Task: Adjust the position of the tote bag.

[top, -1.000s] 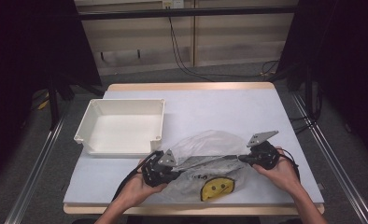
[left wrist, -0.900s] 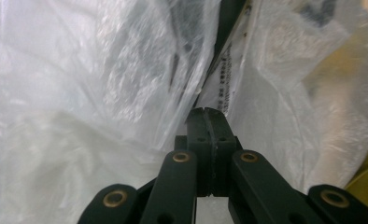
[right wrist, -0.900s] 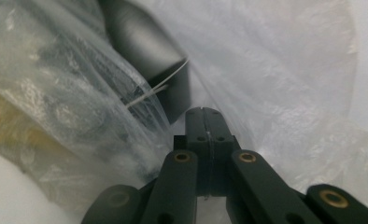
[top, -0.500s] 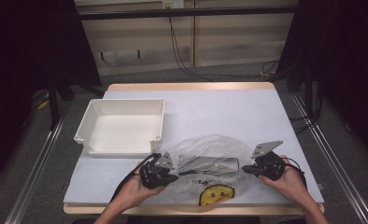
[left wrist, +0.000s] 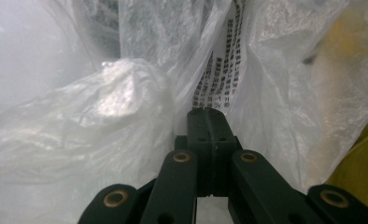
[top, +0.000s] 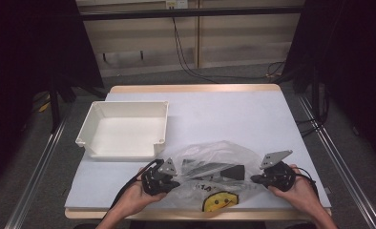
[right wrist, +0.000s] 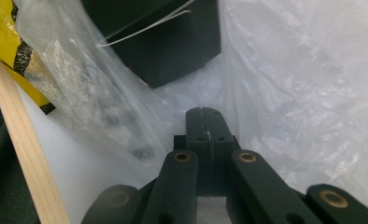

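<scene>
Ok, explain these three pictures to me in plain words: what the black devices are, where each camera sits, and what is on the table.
No robot here: a person holds a hand-operated two-jaw gripper in each hand, the left gripper and the right gripper. The wide picture comes from a fixed camera above the person's side of the white table. The other two come from cameras riding on the grippers, looking along their black jaws. On the table are an empty white tray and a crumpled clear plastic bag with dark items and something yellow showing through it. In both gripper views the jaws are closed, each pinching the bag's film at opposite ends.
</scene>
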{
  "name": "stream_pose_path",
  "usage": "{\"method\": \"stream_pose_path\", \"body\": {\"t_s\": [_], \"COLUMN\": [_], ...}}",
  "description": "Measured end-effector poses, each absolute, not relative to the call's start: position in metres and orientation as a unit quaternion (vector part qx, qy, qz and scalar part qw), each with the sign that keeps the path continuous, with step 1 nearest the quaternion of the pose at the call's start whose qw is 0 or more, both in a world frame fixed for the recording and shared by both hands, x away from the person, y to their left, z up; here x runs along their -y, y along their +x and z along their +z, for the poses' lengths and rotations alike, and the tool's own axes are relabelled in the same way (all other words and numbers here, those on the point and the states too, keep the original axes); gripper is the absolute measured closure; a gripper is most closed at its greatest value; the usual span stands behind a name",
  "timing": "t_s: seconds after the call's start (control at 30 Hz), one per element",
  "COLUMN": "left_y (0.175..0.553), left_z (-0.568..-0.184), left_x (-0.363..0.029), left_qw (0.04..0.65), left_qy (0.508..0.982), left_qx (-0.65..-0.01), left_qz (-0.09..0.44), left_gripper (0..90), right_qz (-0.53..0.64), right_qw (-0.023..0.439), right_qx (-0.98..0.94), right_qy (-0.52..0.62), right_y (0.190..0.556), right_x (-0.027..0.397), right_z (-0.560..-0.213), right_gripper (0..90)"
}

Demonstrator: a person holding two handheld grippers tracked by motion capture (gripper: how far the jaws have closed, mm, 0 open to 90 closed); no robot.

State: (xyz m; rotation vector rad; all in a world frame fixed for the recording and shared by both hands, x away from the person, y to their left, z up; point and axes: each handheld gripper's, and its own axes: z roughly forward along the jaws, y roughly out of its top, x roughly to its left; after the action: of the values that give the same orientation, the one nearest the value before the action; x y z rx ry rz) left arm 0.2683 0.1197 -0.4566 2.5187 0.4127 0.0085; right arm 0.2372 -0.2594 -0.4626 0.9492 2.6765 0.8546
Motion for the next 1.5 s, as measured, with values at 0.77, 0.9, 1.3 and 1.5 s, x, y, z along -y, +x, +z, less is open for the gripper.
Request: {"method": "stream_pose_path", "body": {"t_s": [0.77, 0.9, 1.3, 1.5], "left_y": [0.293, 0.295, 0.283, 0.284], "left_z": [-0.449, -0.457, -0.459, -0.461], "left_x": [-0.117, -0.117, -0.135, -0.145], "left_qw": [0.278, 0.265, 0.264, 0.278], "left_qy": [0.941, 0.945, 0.947, 0.941], "left_qx": [-0.176, -0.177, -0.174, -0.187], "left_qz": [0.083, 0.068, 0.056, 0.042], "left_gripper": [90.0, 90.0, 90.0, 90.0], "right_qz": [0.275, 0.258, 0.245, 0.241], "right_qw": [0.114, 0.129, 0.14, 0.143], "right_qx": [-0.897, -0.896, -0.892, -0.889], "right_qy": [0.328, 0.336, 0.353, 0.362], "right_y": [0.272, 0.27, 0.263, 0.263], "right_x": [0.253, 0.255, 0.275, 0.277], "right_z": [-0.462, -0.464, -0.464, -0.464], "right_gripper": [90.0, 90.0, 90.0, 90.0]}}
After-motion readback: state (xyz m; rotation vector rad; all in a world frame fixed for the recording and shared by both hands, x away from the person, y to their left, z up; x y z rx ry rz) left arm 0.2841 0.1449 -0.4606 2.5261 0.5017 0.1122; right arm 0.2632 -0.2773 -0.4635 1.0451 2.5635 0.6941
